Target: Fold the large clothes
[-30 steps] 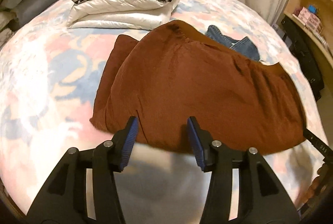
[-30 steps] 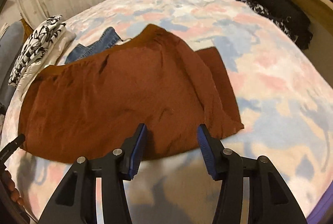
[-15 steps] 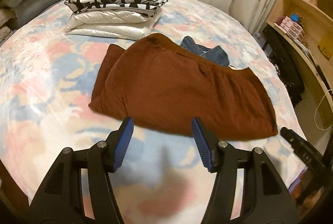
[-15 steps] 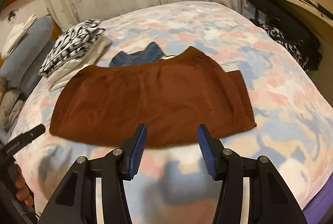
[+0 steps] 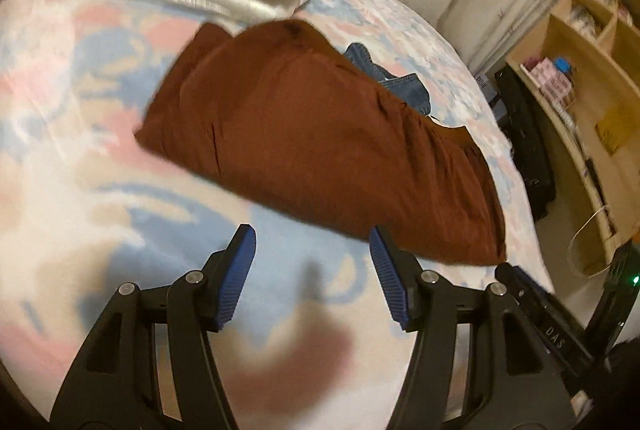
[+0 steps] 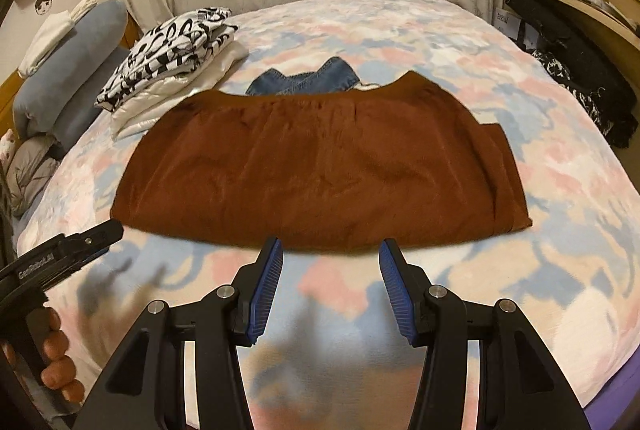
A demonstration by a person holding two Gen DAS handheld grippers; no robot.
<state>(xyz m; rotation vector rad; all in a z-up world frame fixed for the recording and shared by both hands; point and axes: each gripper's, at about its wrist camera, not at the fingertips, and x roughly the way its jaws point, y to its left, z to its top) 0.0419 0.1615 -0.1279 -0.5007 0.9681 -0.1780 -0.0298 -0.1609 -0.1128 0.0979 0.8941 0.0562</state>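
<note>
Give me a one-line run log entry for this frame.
stage: between folds | left claw: open, empty, jaws just opened wider | right claw: open, empty | brown garment: folded, flat on bed | denim: behind it

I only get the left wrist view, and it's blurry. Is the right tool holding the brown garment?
Observer: No. The right tool is open at the near edge of the brown garment, and only bedspread shows between its fingers.
Operator: Does that near edge lie flat all the way along?
Observer: Yes. In the right wrist view it runs in one smooth line from corner to corner.
Operator: What's beside the folded stack?
Observer: A blue-grey bolster lies to the left of the folded stack, with a white cloth on top of it.
</note>
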